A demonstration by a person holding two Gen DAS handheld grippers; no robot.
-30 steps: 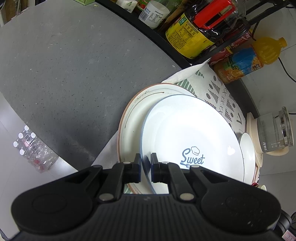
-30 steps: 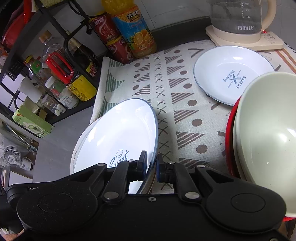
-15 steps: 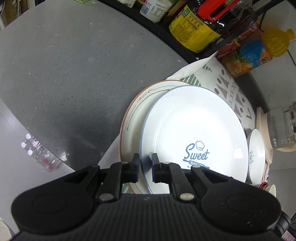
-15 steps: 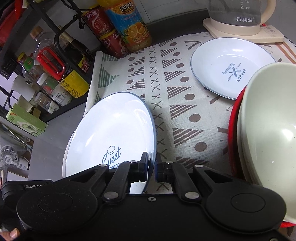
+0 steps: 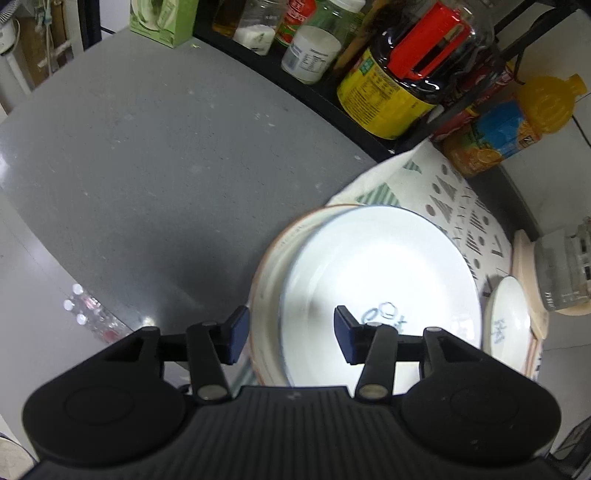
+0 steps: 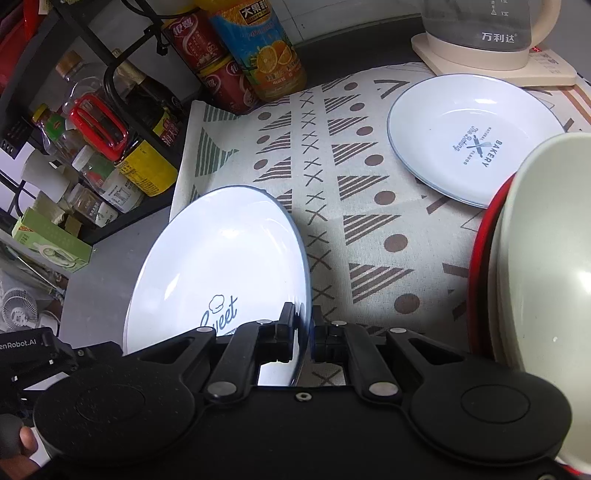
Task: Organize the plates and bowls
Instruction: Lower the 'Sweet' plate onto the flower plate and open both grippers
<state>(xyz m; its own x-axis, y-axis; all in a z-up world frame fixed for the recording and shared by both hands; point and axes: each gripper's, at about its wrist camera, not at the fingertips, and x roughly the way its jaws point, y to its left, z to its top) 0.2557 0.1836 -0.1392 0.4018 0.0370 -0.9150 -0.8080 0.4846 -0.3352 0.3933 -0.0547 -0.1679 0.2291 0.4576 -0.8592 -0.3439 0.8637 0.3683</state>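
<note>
A white "Sweet" plate (image 5: 384, 280) with a blue rim lies on a larger brown-rimmed plate (image 5: 267, 295) at the cloth's left edge. My left gripper (image 5: 288, 332) is open, its fingers apart on either side of the plates' near rims. In the right wrist view my right gripper (image 6: 304, 334) is shut on the right rim of the "Sweet" plate (image 6: 221, 266). A smaller white "Bakery" plate (image 6: 472, 136) lies at the far right of the cloth. A cream bowl (image 6: 546, 295) sits in a red bowl (image 6: 480, 280) at the right.
A patterned cloth (image 6: 351, 192) covers the counter. A black rack with sauce bottles and jars (image 6: 122, 144) stands at the left. An orange juice bottle (image 6: 258, 48) and red cans are behind. A glass kettle (image 6: 491, 33) stands at the back right. Grey counter (image 5: 147, 166) lies left.
My left gripper has opened and let go of the "Sweet" plate's rim. The plate has settled lower onto the brown-rimmed plate. My right gripper still grips it.
</note>
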